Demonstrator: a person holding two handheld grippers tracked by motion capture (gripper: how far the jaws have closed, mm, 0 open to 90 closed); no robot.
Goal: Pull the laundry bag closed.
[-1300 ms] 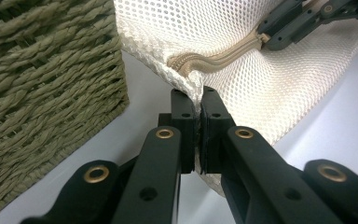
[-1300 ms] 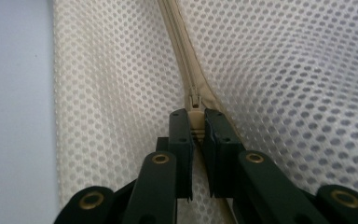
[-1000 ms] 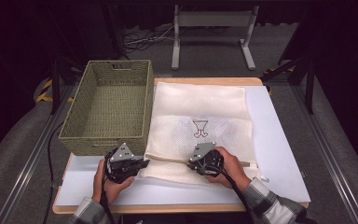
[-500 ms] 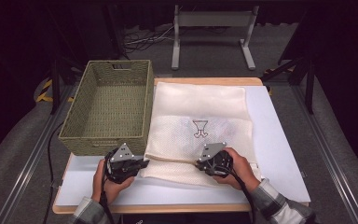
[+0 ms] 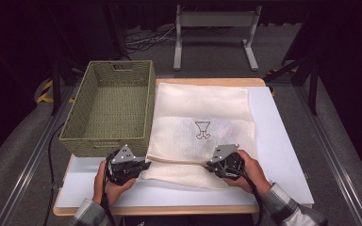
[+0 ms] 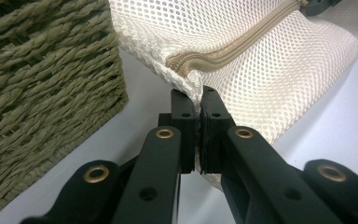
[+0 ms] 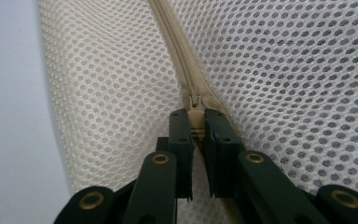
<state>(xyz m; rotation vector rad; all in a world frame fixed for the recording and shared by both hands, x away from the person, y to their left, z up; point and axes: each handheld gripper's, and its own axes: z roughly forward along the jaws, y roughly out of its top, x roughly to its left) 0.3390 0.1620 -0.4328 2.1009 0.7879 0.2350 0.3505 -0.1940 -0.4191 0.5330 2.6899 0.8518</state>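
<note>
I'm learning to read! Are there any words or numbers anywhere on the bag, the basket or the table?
No words or numbers can be read anywhere.
Mesh bag: a small dark drawing, shaped like a cup on curly feet, not letters.
Woven basket: no label.
Table: plain white, no writing.

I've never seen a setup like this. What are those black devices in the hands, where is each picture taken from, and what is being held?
A person at a table holds a hand-operated two-jaw gripper in each hand. The high view looks down from above: left gripper, right gripper, a woven basket and a cream mesh laundry bag on the white table. The other two pictures come from cameras riding on each gripper, looking along its black jaws. The left gripper is shut on the bag's corner, at the zipper's end. The right gripper is shut on the zipper pull.
</note>
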